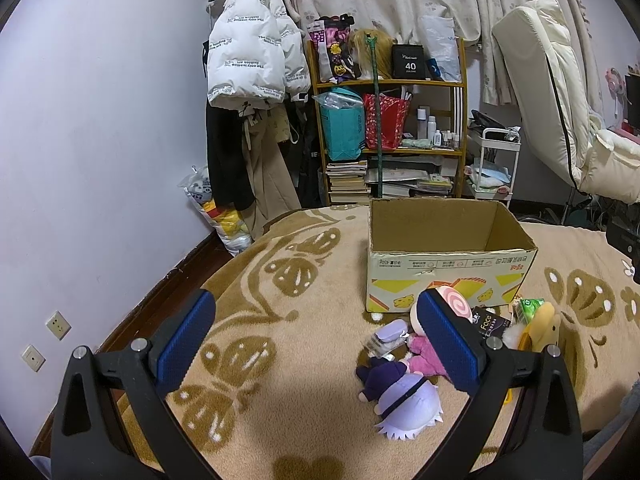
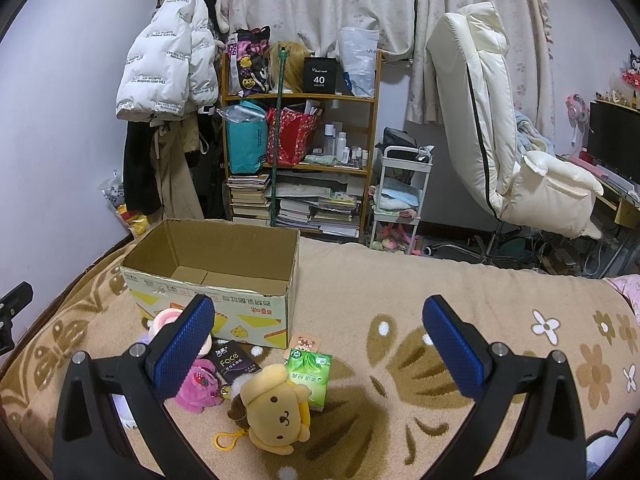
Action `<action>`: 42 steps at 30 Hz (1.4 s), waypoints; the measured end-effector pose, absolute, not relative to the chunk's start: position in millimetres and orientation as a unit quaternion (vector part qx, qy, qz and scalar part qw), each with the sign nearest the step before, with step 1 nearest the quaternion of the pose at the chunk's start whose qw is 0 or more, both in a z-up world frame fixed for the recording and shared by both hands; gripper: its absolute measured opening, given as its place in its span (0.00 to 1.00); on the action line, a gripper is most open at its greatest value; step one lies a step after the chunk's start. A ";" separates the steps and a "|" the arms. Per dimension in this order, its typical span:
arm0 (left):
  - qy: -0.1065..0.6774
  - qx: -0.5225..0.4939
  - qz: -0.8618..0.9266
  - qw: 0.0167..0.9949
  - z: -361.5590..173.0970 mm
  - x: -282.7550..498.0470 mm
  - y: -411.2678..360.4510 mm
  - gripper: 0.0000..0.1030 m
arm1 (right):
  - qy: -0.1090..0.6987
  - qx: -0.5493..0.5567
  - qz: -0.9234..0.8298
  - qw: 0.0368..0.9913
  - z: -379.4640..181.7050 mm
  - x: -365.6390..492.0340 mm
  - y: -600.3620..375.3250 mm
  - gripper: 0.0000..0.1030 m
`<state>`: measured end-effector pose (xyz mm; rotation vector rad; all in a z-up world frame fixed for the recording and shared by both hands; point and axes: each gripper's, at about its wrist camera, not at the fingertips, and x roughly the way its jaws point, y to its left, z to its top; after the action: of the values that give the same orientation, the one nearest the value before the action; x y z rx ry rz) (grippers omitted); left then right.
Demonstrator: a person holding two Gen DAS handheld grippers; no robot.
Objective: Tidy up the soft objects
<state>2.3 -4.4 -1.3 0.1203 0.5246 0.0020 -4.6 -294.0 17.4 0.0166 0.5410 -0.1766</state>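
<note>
An open cardboard box (image 1: 448, 268) stands on the bed and shows nothing inside; it also shows in the right wrist view (image 2: 212, 304). In front of it lie a purple-and-white plush doll (image 1: 404, 400), a pink plush (image 1: 428, 354) (image 2: 200, 384), a yellow dog plush (image 2: 276, 408) (image 1: 544, 326), a green tissue pack (image 2: 310, 376), a black "Face" packet (image 2: 236, 362) and a pink swirl lollipop toy (image 1: 456, 300). My left gripper (image 1: 316, 340) is open and empty, left of the toys. My right gripper (image 2: 318, 344) is open and empty above the yellow plush and tissue pack.
The bed blanket (image 2: 400, 304) is beige with brown flower patterns. Behind the bed stand a cluttered wooden shelf (image 2: 300, 152), a white trolley (image 2: 400, 196), a cream chair (image 2: 500, 128) and hanging coats (image 1: 248, 60). A wall (image 1: 100, 140) runs along the left edge.
</note>
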 end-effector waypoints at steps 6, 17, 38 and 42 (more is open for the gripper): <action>0.259 0.059 0.001 0.964 -1.2 2.5 -4.1 0.97 | 0.267 0.009 -0.087 0.960 17.3 -4.3 -293.9 1.00; 0.264 0.059 -0.001 0.963 -2.8 2.7 -4.6 0.97 | 0.269 0.007 -0.088 0.959 16.8 -3.7 -293.7 1.00; 0.323 0.079 0.016 0.943 -20.0 22.1 -7.2 0.97 | 0.282 0.007 -0.077 0.956 -9.1 -11.4 -292.8 1.00; 0.332 0.081 0.014 0.940 -19.2 30.8 -13.4 0.97 | 0.291 0.005 -0.078 0.954 -7.6 -5.8 -288.4 1.00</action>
<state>30.8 -13.4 -19.2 0.1659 0.6770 0.0289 -5.8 -288.4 -7.6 0.0093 0.5909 -0.1575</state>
